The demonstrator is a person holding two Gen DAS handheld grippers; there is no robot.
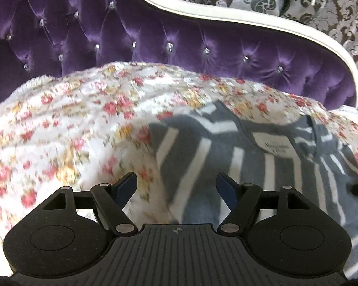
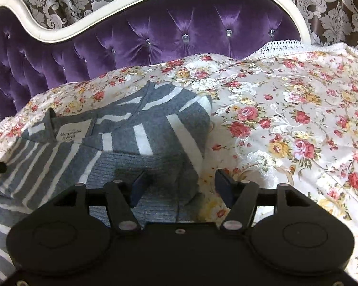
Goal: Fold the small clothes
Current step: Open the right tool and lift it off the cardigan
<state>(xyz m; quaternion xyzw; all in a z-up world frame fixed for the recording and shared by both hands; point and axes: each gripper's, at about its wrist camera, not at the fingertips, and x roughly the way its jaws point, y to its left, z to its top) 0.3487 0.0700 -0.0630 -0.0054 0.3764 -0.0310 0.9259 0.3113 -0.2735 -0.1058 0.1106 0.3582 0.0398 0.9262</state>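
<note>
A purple tufted sofa with a curved white frame carried everything. Its seat was draped with a floral cover, white with pink and yellow roses and a lace edge along the back. A grey and white striped sweater lay directly on the cover, its white neck label facing up. One sleeve was folded across the body. The cloth was rumpled in places, and the sweater's lower part ran out of sight at the frame edge.
</note>
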